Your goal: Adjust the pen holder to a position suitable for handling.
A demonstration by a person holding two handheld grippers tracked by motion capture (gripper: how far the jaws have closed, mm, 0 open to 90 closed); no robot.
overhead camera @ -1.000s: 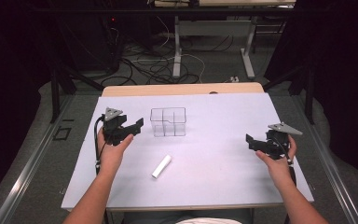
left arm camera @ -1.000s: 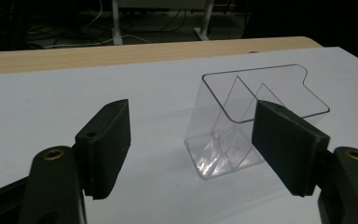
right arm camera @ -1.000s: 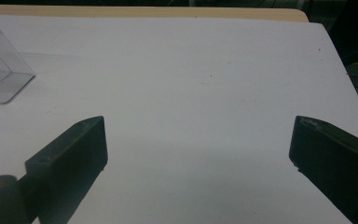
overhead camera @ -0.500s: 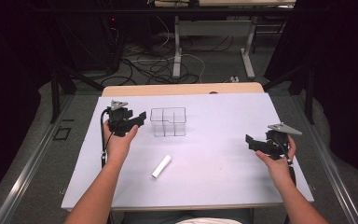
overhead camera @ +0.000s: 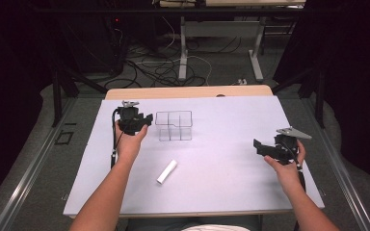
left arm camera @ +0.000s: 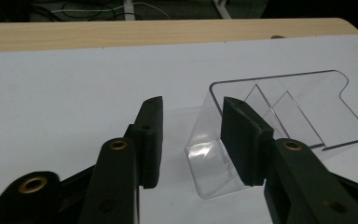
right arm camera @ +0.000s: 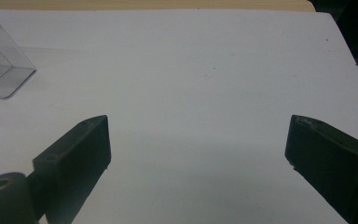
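The left gripper, its jaws just narrowing astride the clear box's near wall, has yet to clamp it; the right gripper waits wide open.

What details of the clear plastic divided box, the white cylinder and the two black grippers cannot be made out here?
- Clear plastic divided box: cut by the right gripper view's left edge.
- White cylinder: too small in the high view to identify.
- Left gripper: whether its pads touch the box wall is unclear; the wall is transparent.

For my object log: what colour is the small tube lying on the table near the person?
White; the tube shows best in the high view.
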